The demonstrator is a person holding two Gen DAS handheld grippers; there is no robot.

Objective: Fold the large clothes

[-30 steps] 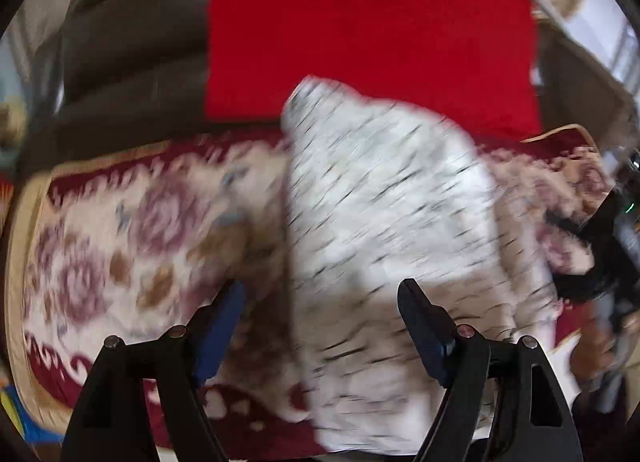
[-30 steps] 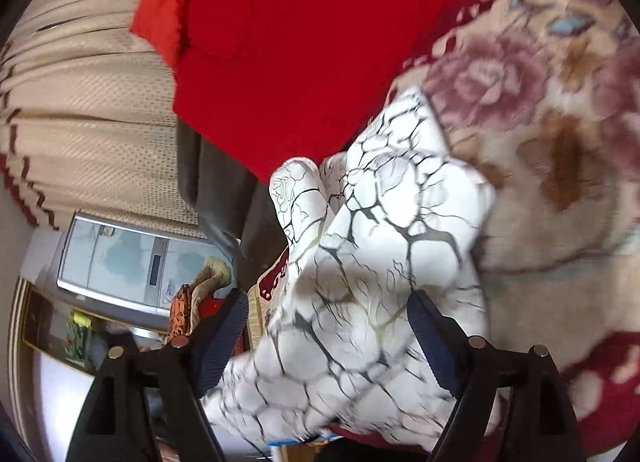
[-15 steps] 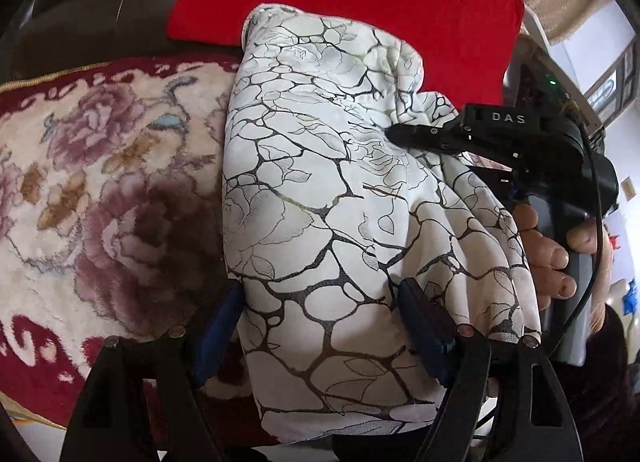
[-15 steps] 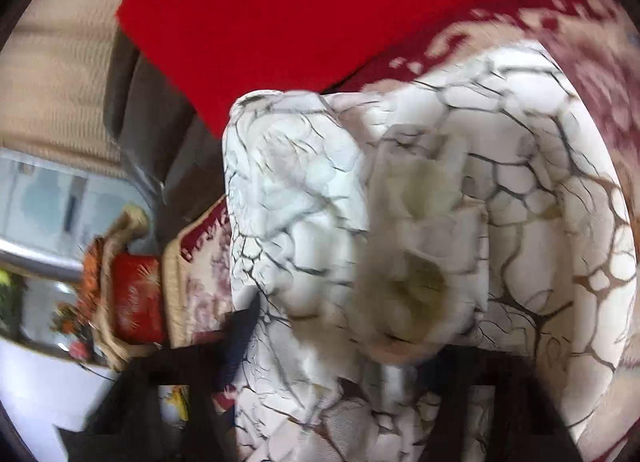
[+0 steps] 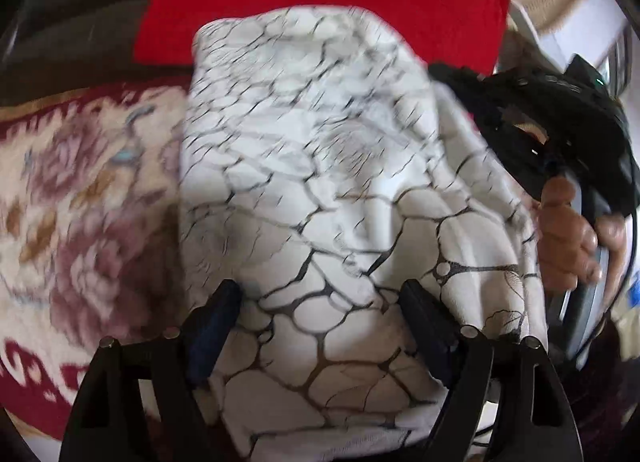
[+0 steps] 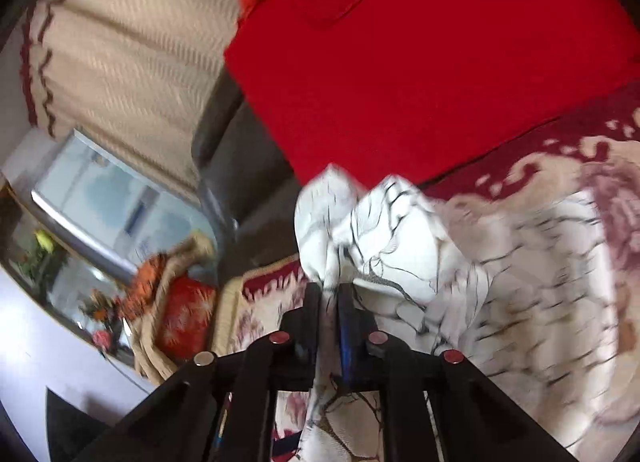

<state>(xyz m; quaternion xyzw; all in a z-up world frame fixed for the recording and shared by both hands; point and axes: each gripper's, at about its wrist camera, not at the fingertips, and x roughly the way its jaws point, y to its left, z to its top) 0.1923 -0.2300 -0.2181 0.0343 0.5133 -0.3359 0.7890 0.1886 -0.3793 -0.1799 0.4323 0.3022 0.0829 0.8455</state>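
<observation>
- Left wrist view: left gripper (image 5: 320, 302), black frame with dark blue pads, has its jaws wide apart and opening at this moment. The white garment printed with a black crackle pattern (image 5: 320, 189) lies between the fingers, but neither pad presses on it.
- Same view: the garment is bunched in a tall mound on the cream and maroon floral blanket (image 5: 80, 201), which covers the seat. The mound sits toward the right side of the blanket, its top reaching the blanket's back edge.
- Same view: a plain red cushion (image 5: 320, 1) stands behind the garment, against the dark backrest.
- Same view: at the right edge, a person's hand (image 5: 568, 238) grasps the handle of the black right gripper (image 5: 444, 71), whose tip meets the garment's upper right edge. Picture is motion-blurred.
- Right wrist view: right gripper (image 6: 329, 294) is clamped tight on a thin fold of the crackle-print garment (image 6: 380, 221); cloth sticks up past the fingertips and hangs below them.
- Same view: the rest of the garment trails to the right over the floral blanket (image 6: 612, 229), blurred.
- Same view: the red cushion (image 6: 440, 53) fills the upper right; a beige ribbed curtain (image 6: 120, 41) hangs at upper left.
</observation>
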